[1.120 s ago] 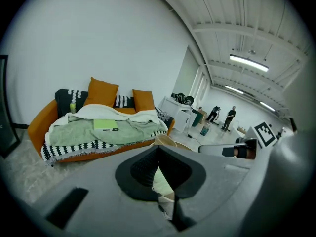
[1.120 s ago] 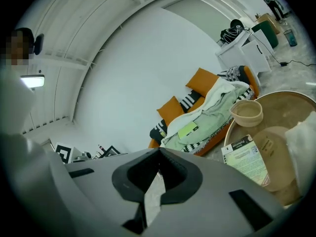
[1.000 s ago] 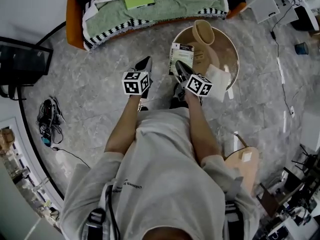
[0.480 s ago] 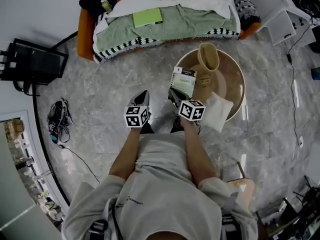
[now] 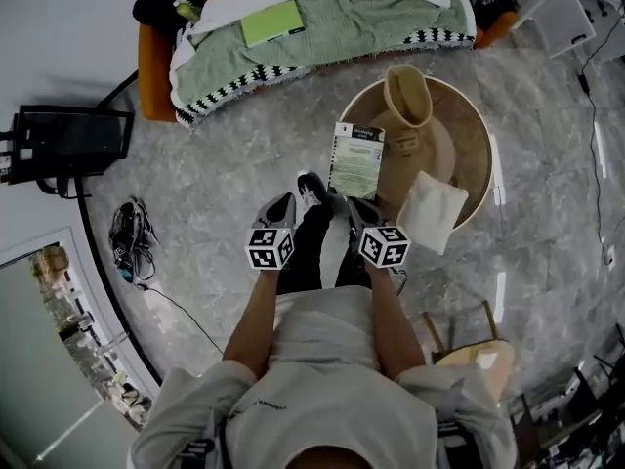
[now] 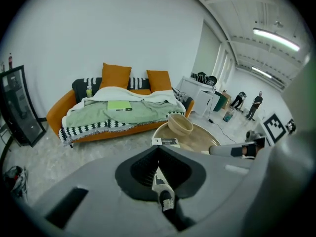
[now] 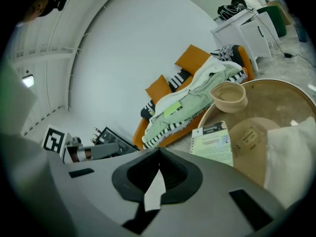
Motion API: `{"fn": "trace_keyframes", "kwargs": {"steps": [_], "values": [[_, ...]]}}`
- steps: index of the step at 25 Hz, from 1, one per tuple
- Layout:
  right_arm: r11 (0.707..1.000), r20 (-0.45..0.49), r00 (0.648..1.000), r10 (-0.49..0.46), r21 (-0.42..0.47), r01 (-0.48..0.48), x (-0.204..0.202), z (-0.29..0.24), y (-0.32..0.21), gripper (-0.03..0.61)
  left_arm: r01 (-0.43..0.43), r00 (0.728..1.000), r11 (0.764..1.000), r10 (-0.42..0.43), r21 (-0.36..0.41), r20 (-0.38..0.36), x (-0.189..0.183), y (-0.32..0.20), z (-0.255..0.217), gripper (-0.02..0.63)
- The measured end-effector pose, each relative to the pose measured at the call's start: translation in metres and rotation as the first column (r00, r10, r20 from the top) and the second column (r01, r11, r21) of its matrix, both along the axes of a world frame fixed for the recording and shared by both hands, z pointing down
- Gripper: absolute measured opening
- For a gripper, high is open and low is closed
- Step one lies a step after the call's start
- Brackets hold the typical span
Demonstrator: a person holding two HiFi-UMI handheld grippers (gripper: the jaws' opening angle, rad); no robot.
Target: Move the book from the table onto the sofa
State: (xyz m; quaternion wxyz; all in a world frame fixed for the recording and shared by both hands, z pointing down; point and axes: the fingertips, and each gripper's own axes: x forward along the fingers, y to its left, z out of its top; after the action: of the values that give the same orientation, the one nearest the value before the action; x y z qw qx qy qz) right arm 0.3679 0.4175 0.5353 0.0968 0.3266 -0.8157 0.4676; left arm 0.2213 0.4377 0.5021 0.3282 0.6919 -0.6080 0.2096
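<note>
Beyond the table's far side sits the sofa [image 5: 151,66], orange upholstery under a soft green knitted blanket [image 5: 342,22] with a black-and-white patterned border, so it should be a yielding place to land. The round table [image 5: 467,130] is smooth, pale wood with a raised rim. A white cloth [image 5: 431,213] lies limp at the table's near edge, and a matte tan vase [image 5: 407,96] stands at its far edge.

Your book [image 5: 356,161] lies flat at the table's left edge, and part of it looks to overhang the rim. It seems to be a thin paperback with a pale green-and-white printed cover, probably slick. Expect it to be light but floppy, apt to fan open or slide if you pinch one corner. Take it by the overhanging long edge, near the middle; which side is the spine I cannot tell.

Your left gripper [image 5: 282,206] and right gripper [image 5: 357,210] hover just short of the table's near-left side. Each has its jaws pressed together on nothing, so you'll have to spread one before it can take the book.
</note>
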Motion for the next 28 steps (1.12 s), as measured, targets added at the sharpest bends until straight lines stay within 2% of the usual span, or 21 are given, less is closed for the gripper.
{"fn": "trace_keyframes", "kwargs": {"steps": [3, 8, 11, 15, 18, 21, 24, 25, 27, 28], "values": [[1.0, -0.106, 0.994, -0.013, -0.026, 0.01, 0.033, 0.036, 0.01, 0.006, -0.036, 0.999, 0.999, 0.035, -0.015, -0.031, 0.008, -0.016, 0.021, 0.009], [0.998, -0.216, 0.976, 0.034, -0.037, -0.043, 0.07, 0.082, -0.004, 0.006, -0.088, 0.994, 0.993, 0.082, -0.081, -0.073, 0.012, -0.026, 0.084, 0.009], [0.998, -0.264, 0.963, 0.054, -0.006, -0.058, 0.079, 0.104, -0.034, 0.006, -0.111, 0.99, 0.989, 0.102, -0.093, -0.094, 0.016, -0.042, 0.121, 0.009], [1.0, -0.356, 0.934, 0.027, 0.016, -0.023, 0.078, 0.133, -0.057, 0.006, -0.152, 0.984, 0.982, 0.139, -0.112, -0.115, 0.025, -0.058, 0.169, 0.009], [1.0, -0.378, 0.926, 0.017, 0.004, -0.017, 0.069, 0.156, -0.071, 0.006, -0.186, 0.978, 0.973, 0.17, -0.138, -0.117, 0.023, -0.076, 0.206, 0.009], [0.999, -0.407, 0.913, 0.023, -0.018, -0.033, 0.07, 0.178, -0.071, 0.006, -0.197, 0.971, 0.967, 0.17, -0.162, -0.166, 0.028, -0.085, 0.232, 0.011], [0.987, -0.414, 0.904, 0.107, -0.063, -0.146, 0.079, 0.197, -0.072, 0.008, -0.228, 0.962, 0.959, 0.194, -0.17, -0.193, 0.035, -0.089, 0.248, 0.011], [0.98, -0.407, 0.903, 0.137, -0.077, -0.184, 0.079, 0.201, -0.072, 0.008, -0.235, 0.959, 0.956, 0.199, -0.177, -0.202, 0.037, -0.087, 0.252, 0.019], [0.975, -0.395, 0.906, 0.154, -0.09, -0.205, 0.074, 0.209, -0.071, 0.012, -0.242, 0.955, 0.949, 0.197, -0.2, -0.223, 0.04, -0.08, 0.262, 0.091], [0.977, -0.39, 0.91, 0.142, -0.095, -0.193, 0.07, 0.213, -0.072, 0.071, -0.238, 0.954, 0.948, 0.187, -0.21, -0.236, 0.042, -0.077, 0.268, 0.106]]}}
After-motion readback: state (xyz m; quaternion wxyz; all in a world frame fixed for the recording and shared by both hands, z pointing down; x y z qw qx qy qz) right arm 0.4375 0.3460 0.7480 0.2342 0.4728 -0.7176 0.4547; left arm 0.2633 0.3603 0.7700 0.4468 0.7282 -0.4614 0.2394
